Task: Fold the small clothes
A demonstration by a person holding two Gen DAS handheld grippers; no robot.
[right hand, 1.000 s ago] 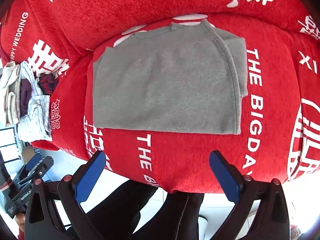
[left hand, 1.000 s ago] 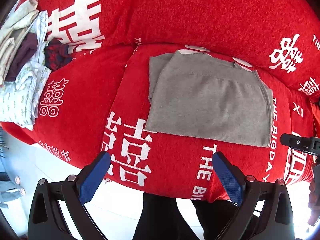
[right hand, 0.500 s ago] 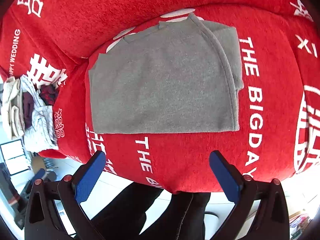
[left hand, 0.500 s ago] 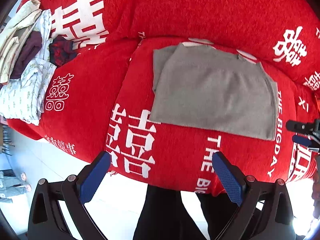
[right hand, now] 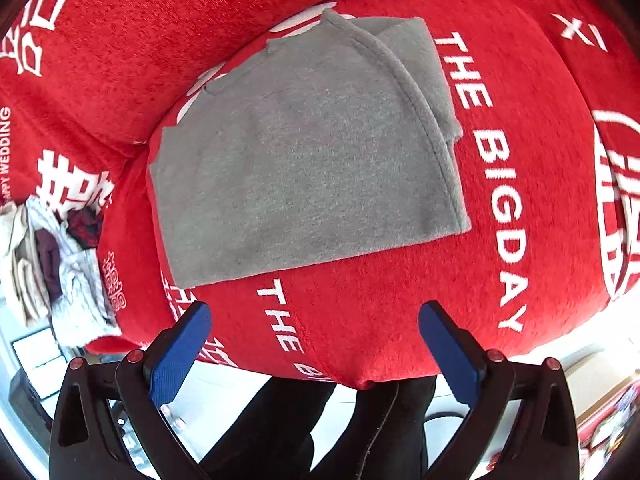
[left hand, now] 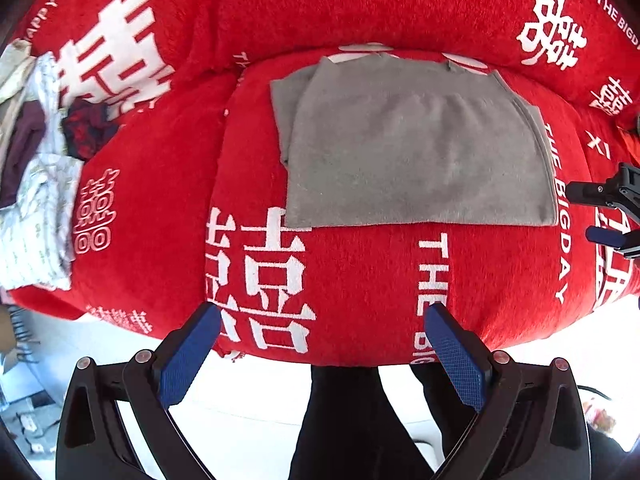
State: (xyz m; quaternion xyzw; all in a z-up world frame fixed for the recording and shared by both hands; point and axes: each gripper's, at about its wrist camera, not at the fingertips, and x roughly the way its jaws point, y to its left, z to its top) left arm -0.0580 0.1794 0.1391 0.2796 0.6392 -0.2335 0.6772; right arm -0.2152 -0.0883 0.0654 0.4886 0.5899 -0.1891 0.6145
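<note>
Grey garment (left hand: 416, 148) flat on red cover (left hand: 360, 280); right tongs' (right hand: 314, 342) tip only in left view, both tongs (left hand: 322, 344) spread, empty.

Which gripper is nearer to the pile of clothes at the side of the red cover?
Left. The left gripper hovers nearer the pile of clothes; the right gripper is farther away, beyond the grey garment.

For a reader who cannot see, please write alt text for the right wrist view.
A folded grey garment lies flat on a red cushion printed with white letters. The open right gripper hovers near the cushion's front edge, holding nothing. A pile of clothes sits at the far left.
</note>
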